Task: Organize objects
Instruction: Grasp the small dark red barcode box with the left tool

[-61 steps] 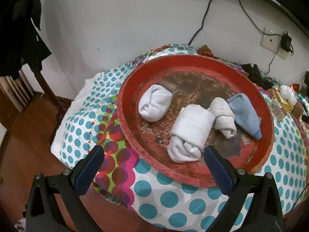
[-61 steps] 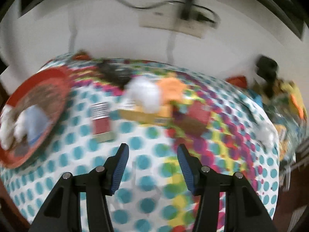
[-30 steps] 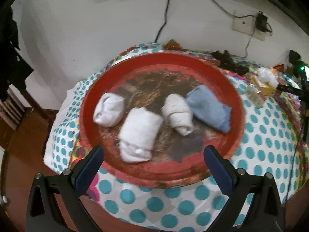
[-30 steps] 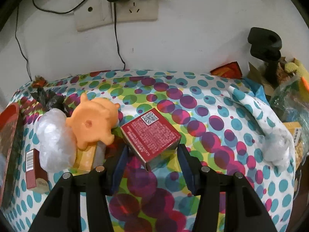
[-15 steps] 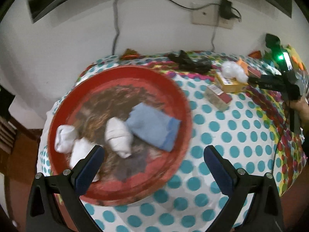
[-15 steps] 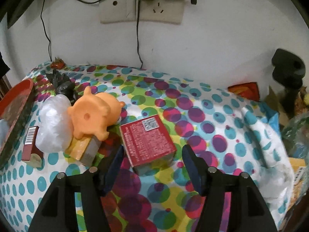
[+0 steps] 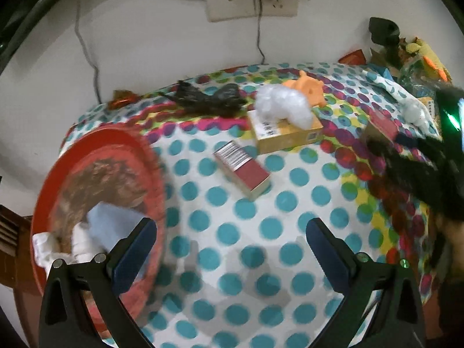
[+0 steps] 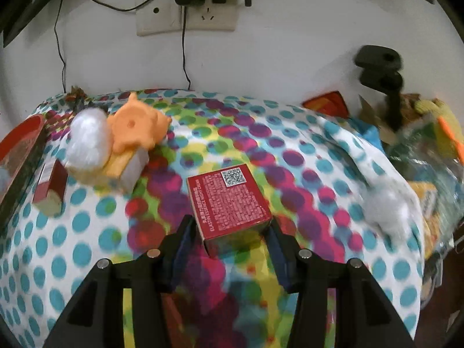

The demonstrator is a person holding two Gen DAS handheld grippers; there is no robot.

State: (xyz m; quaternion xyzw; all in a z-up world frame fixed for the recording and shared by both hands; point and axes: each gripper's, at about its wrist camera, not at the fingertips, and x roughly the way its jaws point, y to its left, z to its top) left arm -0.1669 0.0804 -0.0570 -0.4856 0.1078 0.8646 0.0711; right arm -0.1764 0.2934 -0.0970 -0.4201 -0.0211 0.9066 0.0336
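Note:
A square red box (image 8: 229, 200) with a QR code lies on the dotted cloth, its near end between the fingers of my right gripper (image 8: 230, 239), which stand apart at its sides. My left gripper (image 7: 230, 246) is open and empty above the cloth. A red tray (image 7: 95, 191) at the left holds rolled white socks (image 7: 78, 240) and a blue cloth (image 7: 111, 223). A small red box with a barcode (image 7: 242, 169), a yellow box (image 7: 285, 134), a white plastic wad (image 7: 282, 105) and an orange pig toy (image 7: 308, 88) lie further back.
A black plastic bag (image 7: 208, 100) lies near the wall. A wall socket with cables (image 8: 185, 14) is above the table. Bags and clutter (image 8: 420, 150) crowd the right end. The right gripper also shows, blurred, in the left wrist view (image 7: 420, 159).
My left gripper has swung right, from over the tray to over the open cloth. My right gripper has moved forward, so its fingers now flank the square red box.

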